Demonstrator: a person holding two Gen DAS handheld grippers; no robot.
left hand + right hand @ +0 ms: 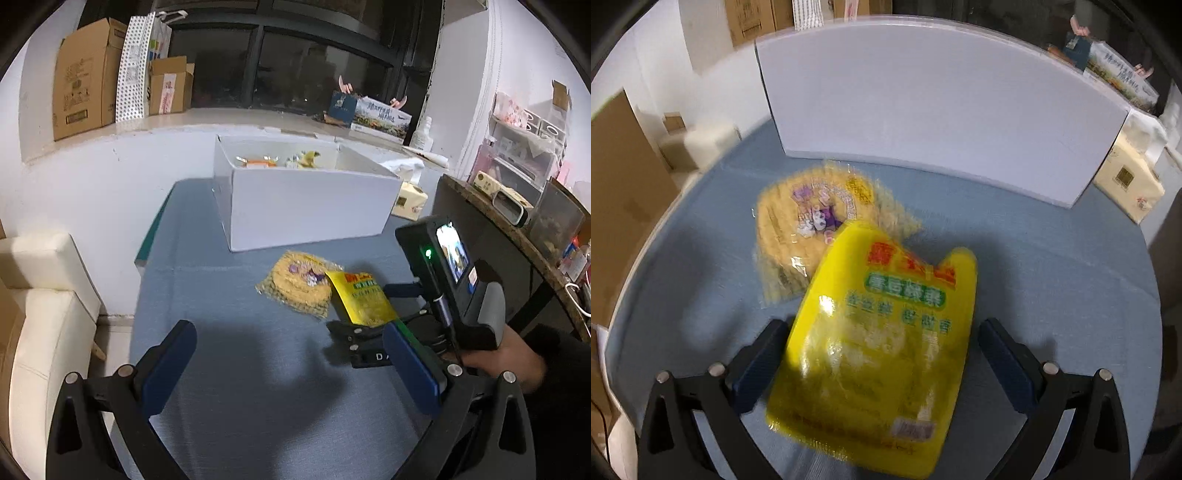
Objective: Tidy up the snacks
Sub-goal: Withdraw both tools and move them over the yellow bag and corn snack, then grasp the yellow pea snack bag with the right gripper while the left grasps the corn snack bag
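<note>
A: Which step?
B: Picking up. The right gripper [882, 354], fingers wide, straddles the yellow packet [879, 332] on the blue table [1052, 280]; unclosed. The left gripper [291, 365] waits wide, empty.
A: Next?
B: Likely close, then lift into the white box [942, 103] at twelve o'clock.

Cardboard boxes [86, 75] on the window ledge; a cream sofa [40, 317] left of the table

Your yellow packet [879, 332] is glossy plastic film, catching glare. The noodle pack [801, 229] beside it is clear crinkled wrap. Under them the table cover [236, 317] reads matt, finely woven blue cloth. The white box [310, 206] looks smooth matt card. Your left gripper [291, 365] shows matt black plastic, blue textured pads [166, 373].
</note>
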